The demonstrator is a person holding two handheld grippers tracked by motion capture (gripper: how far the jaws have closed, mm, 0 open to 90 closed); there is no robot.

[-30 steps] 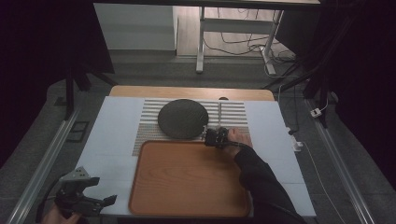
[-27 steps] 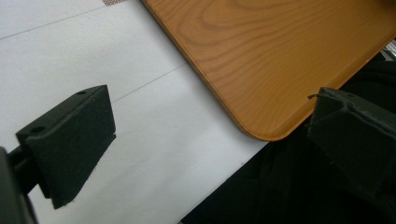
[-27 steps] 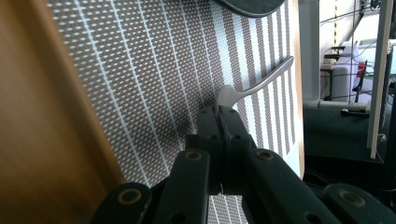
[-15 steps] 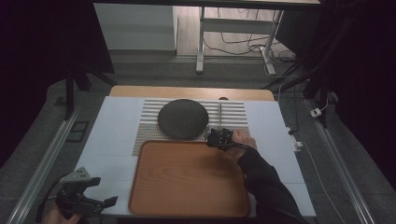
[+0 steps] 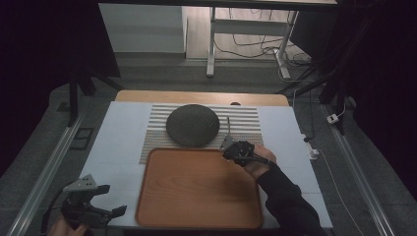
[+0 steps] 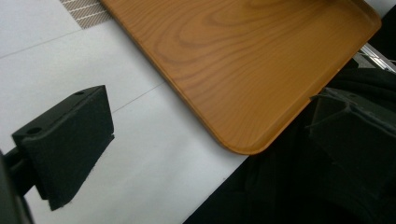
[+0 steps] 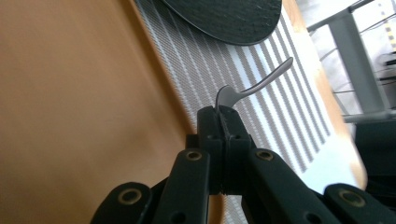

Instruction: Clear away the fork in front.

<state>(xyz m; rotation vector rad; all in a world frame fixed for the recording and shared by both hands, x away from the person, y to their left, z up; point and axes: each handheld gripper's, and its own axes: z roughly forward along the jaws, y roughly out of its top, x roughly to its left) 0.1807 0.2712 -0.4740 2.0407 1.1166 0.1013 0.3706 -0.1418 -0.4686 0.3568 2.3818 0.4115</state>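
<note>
A spoon is pinched by its bowl in the clenched right gripper, handle jutting beyond the jaws over the striped mat, so it could be levered loose and dropped short of the tray.

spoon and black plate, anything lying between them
Nothing: in the right gripper view only bare striped mat lies between the spoon and the plate.

The high view is dim, its sides falling into near black, with the brightest patch on the floor behind the desk. The gripper views are brighter; the tray blurs nearby.
</note>
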